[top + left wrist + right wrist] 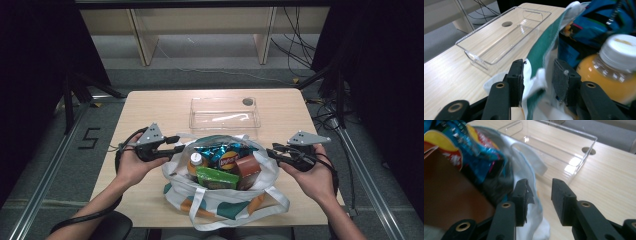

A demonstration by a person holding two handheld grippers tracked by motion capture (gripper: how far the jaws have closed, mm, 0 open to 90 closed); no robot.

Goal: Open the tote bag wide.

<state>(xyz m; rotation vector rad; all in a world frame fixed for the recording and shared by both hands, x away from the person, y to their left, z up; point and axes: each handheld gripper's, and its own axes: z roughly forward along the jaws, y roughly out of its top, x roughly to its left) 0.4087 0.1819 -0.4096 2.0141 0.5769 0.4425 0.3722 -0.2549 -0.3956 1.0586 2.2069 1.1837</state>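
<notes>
White tote bag (220, 197) flanked by both parted claws

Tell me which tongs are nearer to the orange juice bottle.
Left. The left tongs are at the bag rim right beside the orange juice bottle; the right tongs are at the opposite rim.

Bottle (616, 70) cut off at edge – bag (220, 200) hides rest.

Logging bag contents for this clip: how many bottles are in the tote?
1: an orange juice bottle with a white cap, at the left side of the tote bag. Others may be hidden beneath the snack packets.
</notes>
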